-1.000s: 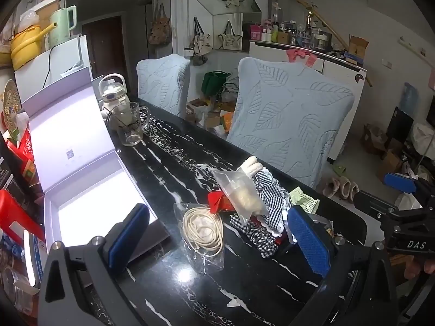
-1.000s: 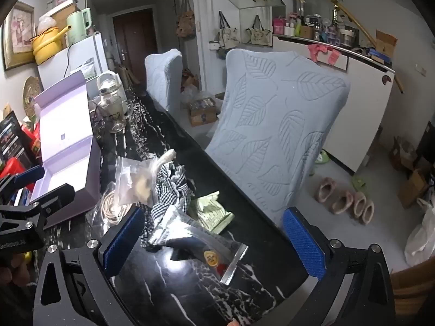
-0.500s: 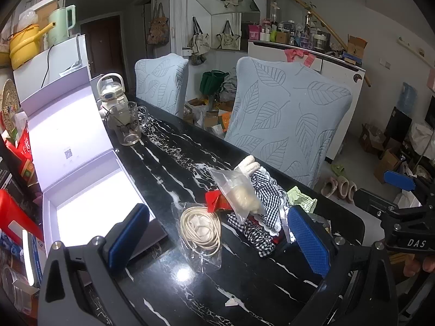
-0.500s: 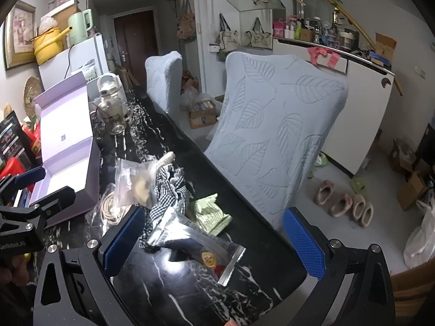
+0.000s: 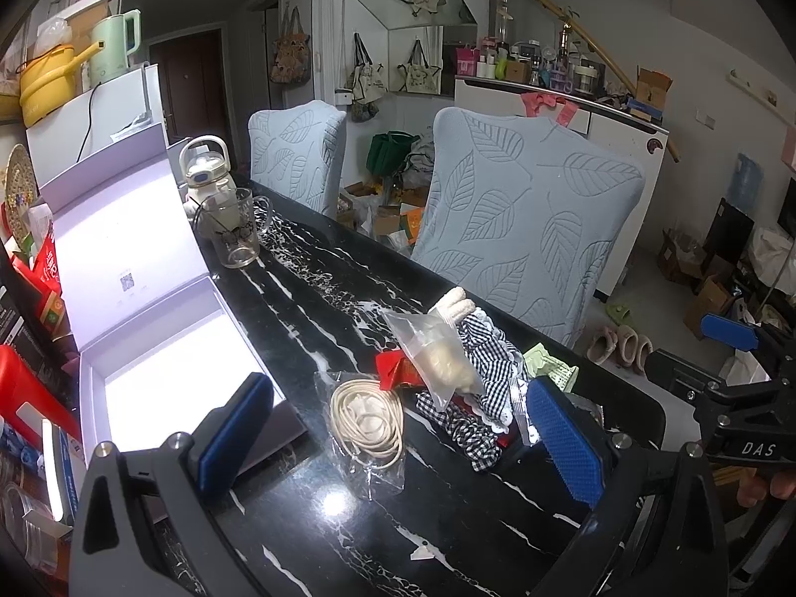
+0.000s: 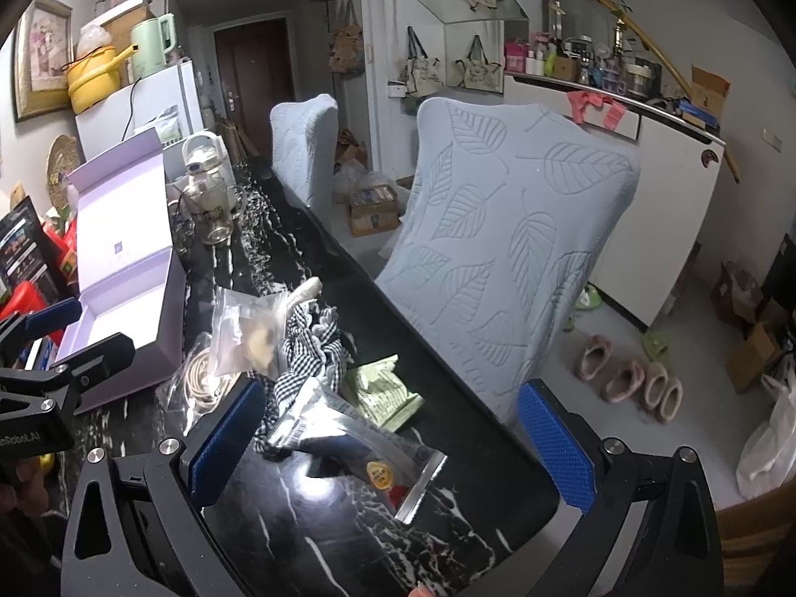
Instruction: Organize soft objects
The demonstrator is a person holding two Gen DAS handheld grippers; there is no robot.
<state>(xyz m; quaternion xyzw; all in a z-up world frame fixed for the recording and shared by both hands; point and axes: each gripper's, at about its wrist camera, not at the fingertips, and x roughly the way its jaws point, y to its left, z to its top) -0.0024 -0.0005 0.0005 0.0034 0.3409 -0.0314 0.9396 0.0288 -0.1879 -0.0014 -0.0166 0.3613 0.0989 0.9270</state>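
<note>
Your left tool [image 5: 398, 438] hangs wide open and empty, the cord bag [image 5: 367, 415] dead ahead, box [image 5: 149, 348] on its left.

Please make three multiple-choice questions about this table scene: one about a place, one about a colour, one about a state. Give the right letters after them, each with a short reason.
1. Where does the coiled cream cord in its clear bag lie?
A. inside the box
B. on the black marble table, between the box and the checked cloth
C. on a chair

2. What colour are the pads on the left gripper?
A. blue
B. red
C. yellow

3. In what state is the lavender box?
A. shut
B. open, with its lid standing up
C. turned upside down

Answers:
1 B: the left wrist view shows the cord on the table top, with the box on one side and the cloth on the other.
2 A: both pads are blue.
3 B: the lid stands up behind the tray, and what shows of the pale inside is bare.

Both the left gripper and the right gripper are open and hold nothing.
</note>
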